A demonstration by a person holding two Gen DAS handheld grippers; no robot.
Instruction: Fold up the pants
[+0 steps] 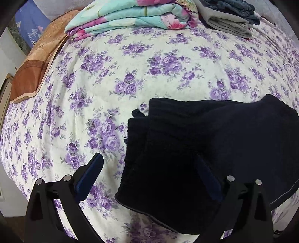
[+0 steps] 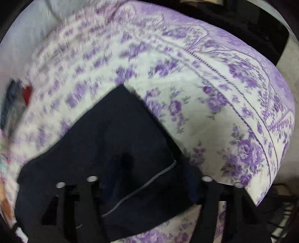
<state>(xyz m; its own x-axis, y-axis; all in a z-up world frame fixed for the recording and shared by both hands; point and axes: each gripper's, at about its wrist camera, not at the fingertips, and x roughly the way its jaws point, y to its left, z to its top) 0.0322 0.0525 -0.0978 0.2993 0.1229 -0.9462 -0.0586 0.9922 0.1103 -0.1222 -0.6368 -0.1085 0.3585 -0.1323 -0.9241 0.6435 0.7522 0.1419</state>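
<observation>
Folded dark pants (image 1: 205,155) lie on the bed (image 1: 130,78). The left gripper (image 1: 149,164) is spread wide, its right finger (image 1: 209,179) over the pants. The right gripper (image 2: 149,177) is also released, pants between its fingers.

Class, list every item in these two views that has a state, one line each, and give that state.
Dark navy pants: folded into a compact stack, lying on the bed.
Purple floral bedspread: spread flat.
Turquoise and pink floral blanket: folded.
Grey garment: folded, under a pile of blue jeans.
Left gripper: open, holding nothing.
Right gripper: open, over the pants.
</observation>
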